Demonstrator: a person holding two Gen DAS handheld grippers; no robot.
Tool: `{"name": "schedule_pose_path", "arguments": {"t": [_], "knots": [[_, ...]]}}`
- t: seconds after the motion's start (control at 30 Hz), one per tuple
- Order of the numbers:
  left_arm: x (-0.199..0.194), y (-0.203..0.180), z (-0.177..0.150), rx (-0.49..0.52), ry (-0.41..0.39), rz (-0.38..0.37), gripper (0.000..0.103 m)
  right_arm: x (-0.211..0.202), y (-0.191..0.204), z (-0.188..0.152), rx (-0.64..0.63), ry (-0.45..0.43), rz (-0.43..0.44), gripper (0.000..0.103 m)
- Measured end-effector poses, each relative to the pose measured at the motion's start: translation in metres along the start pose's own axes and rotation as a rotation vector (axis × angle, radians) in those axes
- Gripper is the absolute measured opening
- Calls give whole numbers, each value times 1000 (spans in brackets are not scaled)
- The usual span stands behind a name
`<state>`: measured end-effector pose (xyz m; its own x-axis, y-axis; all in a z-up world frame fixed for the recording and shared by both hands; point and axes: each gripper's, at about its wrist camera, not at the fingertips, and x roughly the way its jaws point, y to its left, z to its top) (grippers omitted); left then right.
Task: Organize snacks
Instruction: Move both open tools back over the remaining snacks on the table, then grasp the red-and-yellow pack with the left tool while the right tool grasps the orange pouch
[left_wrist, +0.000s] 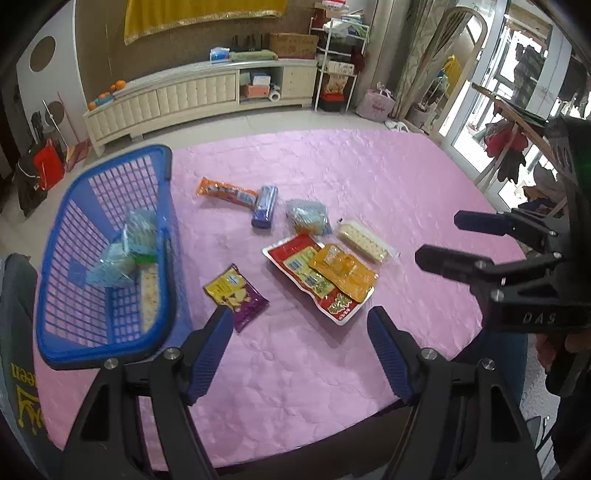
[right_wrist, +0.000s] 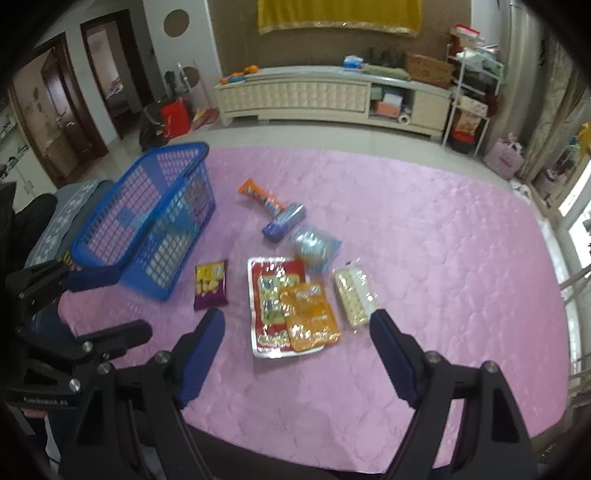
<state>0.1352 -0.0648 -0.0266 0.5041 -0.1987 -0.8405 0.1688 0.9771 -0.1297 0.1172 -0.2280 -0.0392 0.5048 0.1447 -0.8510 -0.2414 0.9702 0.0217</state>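
Snacks on desk, both grippers empty.
Left gripper (left_wrist: 299, 325) and right gripper (right_wrist: 297, 328): jaws wide apart, holding nothing. Loose snack packets (left_wrist: 321, 273) lie mid-desk (left_wrist: 369, 177); blue basket (left_wrist: 162, 236) at left holds several packets.

Blue lattice basket (left_wrist: 110, 236), pink quilted cloth (left_wrist: 332, 166), purple-yellow packet (left_wrist: 236, 295)

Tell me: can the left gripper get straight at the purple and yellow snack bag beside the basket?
Probably yes. The left gripper has its jaws open and empty, and the purple and yellow bag lies flat just ahead of it, clear of the blue basket with nothing on top.
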Motion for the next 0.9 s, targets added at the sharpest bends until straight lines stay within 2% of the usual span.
{"name": "schedule_pose_path", "arguments": {"t": [0.23, 0.4, 0.53, 0.73, 0.9], "knots": [[31, -5, -7, -28, 29, -34, 73, 28, -10, -19, -41, 49, 60, 84], [56, -9, -10, -22, 67, -20, 73, 50, -17, -27, -54, 66, 23, 84], [74, -12, -12, 4, 79, -1, 73, 71, -27, -27, -11, 137, 83, 84], [105, -5, -5, -31, 131, -10, 72, 93, -31, -27, -47, 140, 19, 84], [132, 4, 5, -81, 179, -32, 61, 112, -40, -27, -41, 160, 16, 84]]}}
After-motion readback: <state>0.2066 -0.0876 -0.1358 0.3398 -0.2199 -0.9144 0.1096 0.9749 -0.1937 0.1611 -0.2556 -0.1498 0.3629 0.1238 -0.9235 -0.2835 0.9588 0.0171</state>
